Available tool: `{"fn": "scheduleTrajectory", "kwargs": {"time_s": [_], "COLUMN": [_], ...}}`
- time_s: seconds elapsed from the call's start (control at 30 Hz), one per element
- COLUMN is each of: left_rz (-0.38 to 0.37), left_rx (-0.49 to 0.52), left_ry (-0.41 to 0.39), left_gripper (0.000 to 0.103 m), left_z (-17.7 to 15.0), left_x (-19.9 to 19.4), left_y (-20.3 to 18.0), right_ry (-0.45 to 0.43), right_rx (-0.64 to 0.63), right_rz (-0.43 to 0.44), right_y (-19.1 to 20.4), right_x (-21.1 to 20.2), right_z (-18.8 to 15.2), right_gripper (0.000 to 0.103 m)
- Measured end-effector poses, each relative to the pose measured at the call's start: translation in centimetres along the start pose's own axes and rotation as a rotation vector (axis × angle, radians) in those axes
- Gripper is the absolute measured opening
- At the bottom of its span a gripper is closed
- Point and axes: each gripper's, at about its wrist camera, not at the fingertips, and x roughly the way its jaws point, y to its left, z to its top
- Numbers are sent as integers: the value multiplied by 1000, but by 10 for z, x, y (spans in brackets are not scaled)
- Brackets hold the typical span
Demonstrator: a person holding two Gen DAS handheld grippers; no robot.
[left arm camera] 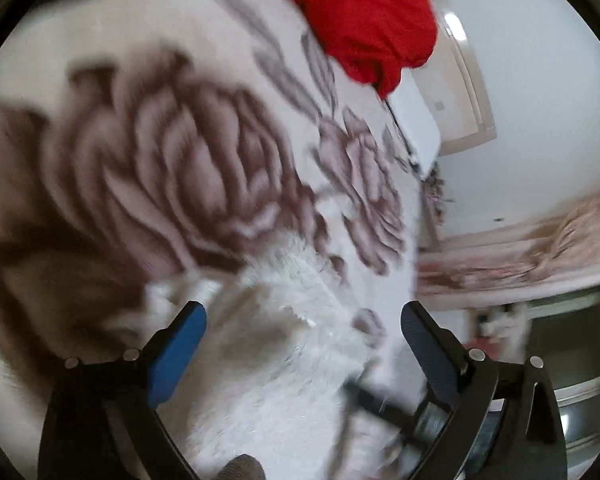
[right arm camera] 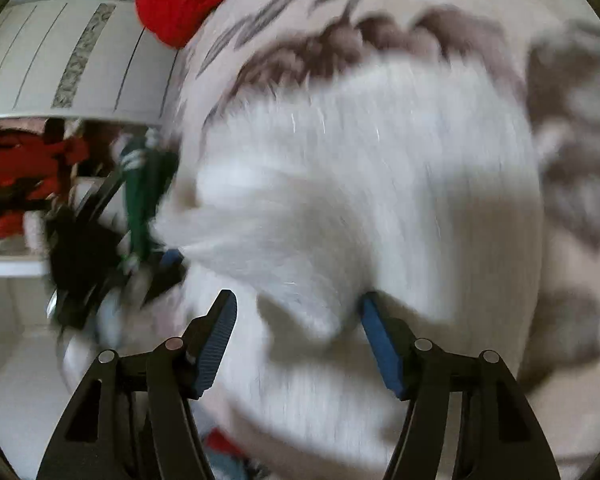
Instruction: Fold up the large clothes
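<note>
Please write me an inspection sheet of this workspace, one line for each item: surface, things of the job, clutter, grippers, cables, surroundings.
Surface: bedspread with a large brown rose print, blurred by motion.
Job's things: white fluffy garment lying on the bedspread, in front of both grippers.
Clutter: red cloth at the far edge of the bedspread.
Grippers: left gripper open, fluffy fabric between the fingers, not clamped; right gripper open over the garment.
Cables: nothing seen.
Surroundings: white wardrobe with an open shelf of red and green items; white wall and floral fabric in the left wrist view.
</note>
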Motion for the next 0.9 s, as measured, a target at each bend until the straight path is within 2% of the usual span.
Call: {"fn": "scheduleTrajectory", "kwargs": {"time_s": [0.07, 0.2, 0.23, 0.27, 0.33, 0.4, 0.47, 0.53, 0.6, 0.63, 0.7, 0.8, 0.87, 0.9], "left_rz": [112, 240, 292, 375, 459, 463, 425, 407, 392, 397, 399, 406, 415, 422], "left_rx": [82, 195, 228, 262, 280, 225, 163, 118, 102, 106, 121, 142, 142, 143], "left_ry": [-48, -18, 1, 28, 83, 105, 85, 71, 69, 68, 68, 55, 44, 43], "left_gripper": [100, 100, 100, 100, 100, 102, 102, 102, 102, 102, 102, 102, 102, 102], "left_z": [-13, -45, -52, -60, -68, -70, -65, -61, -60, -61, -60, -60, -57, -57], "left_x": [-12, 1, 12, 29, 55, 68, 65, 60, 59, 59, 58, 59, 59, 57], "left_y": [-12, -22, -21, -17, -3, 15, 25, 30, 32, 32, 30, 27, 30, 30], "right_ry": [-64, 56, 72, 79, 53, 27, 66, 133, 218, 237, 269, 284, 271, 256], "right_rx": [-23, -32, -56, -64, -65, -85, -106, -129, -109, -90, -9, 78, 91, 82], "right_rz": [-52, -131, -126, -99, -57, -64, -101, -166, -177, -139, 16, 238, 310, 344], "right_y": [4, -1, 2, 3, -1, -13, -36, -63, -90, -101, -122, -131, -130, -128], "right_x": [3, 32, 28, 18, -12, -41, -50, -38, -14, -3, 20, 45, 57, 61], "right_z": [29, 57, 60, 61, 61, 57, 51, 42, 39, 41, 46, 58, 62, 63], "right_gripper": [66, 66, 66, 66, 66, 70, 80, 81, 87, 91, 92, 92, 91, 85]}}
